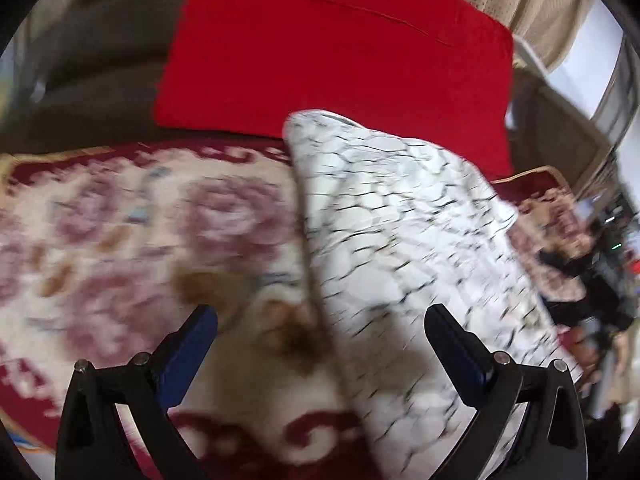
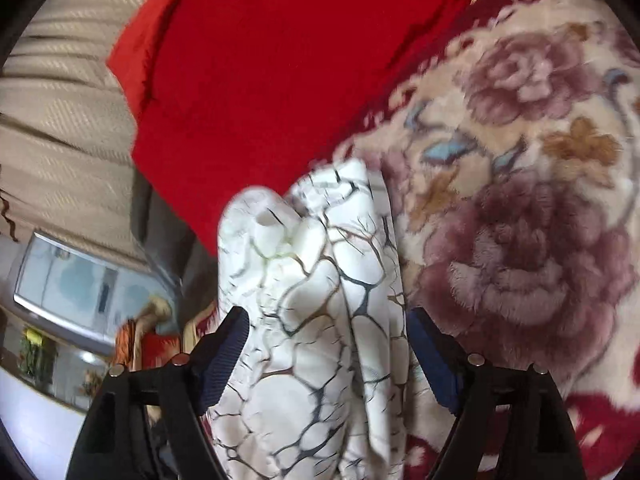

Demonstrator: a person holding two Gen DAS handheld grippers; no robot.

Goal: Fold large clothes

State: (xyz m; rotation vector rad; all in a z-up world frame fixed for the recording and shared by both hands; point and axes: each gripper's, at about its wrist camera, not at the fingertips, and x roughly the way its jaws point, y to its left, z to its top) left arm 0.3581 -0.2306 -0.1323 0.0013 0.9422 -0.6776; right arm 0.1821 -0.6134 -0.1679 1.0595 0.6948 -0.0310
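The garment (image 1: 400, 220) is white cloth with a dark crackle pattern. In the left wrist view it lies as a long folded strip on a floral blanket (image 1: 120, 240). My left gripper (image 1: 320, 312) hovers over the strip's left edge, jaws wide apart and holding nothing. In the right wrist view the garment (image 2: 312, 280) is bunched into a raised ridge that runs between the fingers of my right gripper (image 2: 326, 314). Those jaws stand wide, and the pads flank the cloth without squeezing it.
A red cushion (image 1: 332, 52) leans behind the garment, and it also shows in the right wrist view (image 2: 280, 60). The pink-and-maroon floral blanket (image 2: 520, 200) covers the surface. Beige ribbed upholstery (image 2: 60, 120) lies to the left. Room clutter shows at the right edge (image 1: 592, 264).
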